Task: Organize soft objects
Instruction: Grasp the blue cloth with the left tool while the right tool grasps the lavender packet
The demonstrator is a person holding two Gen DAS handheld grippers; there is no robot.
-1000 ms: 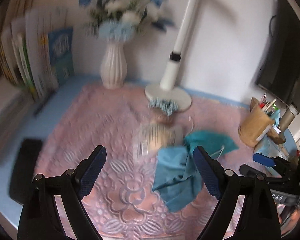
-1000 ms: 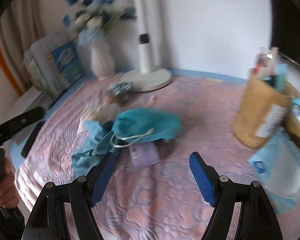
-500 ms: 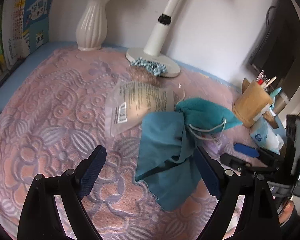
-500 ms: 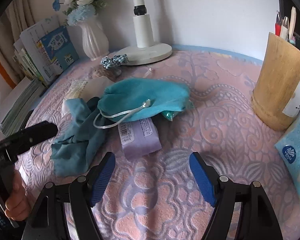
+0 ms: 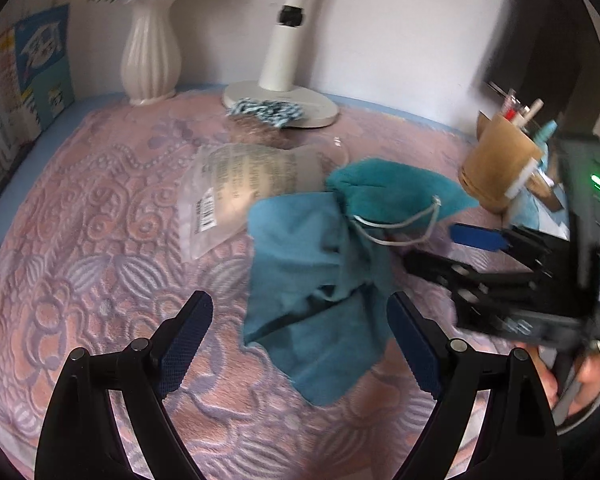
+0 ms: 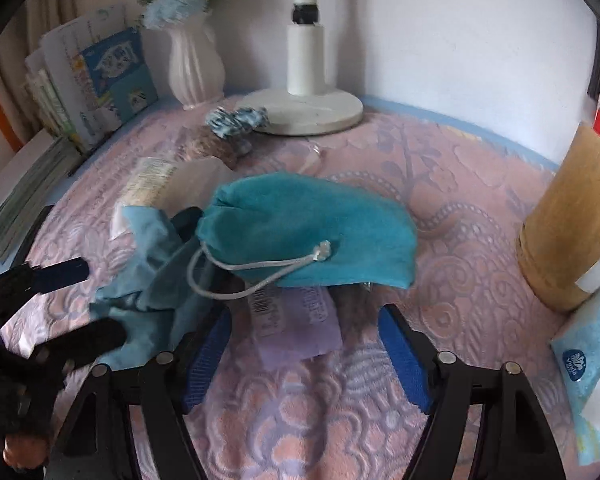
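Item 1, teal cloth (image 5: pixel 316 280), crumpled mid-mat beside the drawstring pouch (image 6: pixel 312 232): my left gripper (image 5: pixel 300 344) straddles it wide open and empty for pickup, while my right gripper (image 6: pixel 304 352), jaws just narrowed, brackets what looks like a lilac packet (image 6: pixel 296 324), gripping nothing.

Left gripper (image 5: pixel 300 344), right gripper (image 6: pixel 304 354): black linkage arms, silver pivot screws, blue textured finger pads (image 6: pixel 404 360).

White wall (image 6: pixel 440 32) — pink embossed mat (image 5: pixel 100 240) — daylight.
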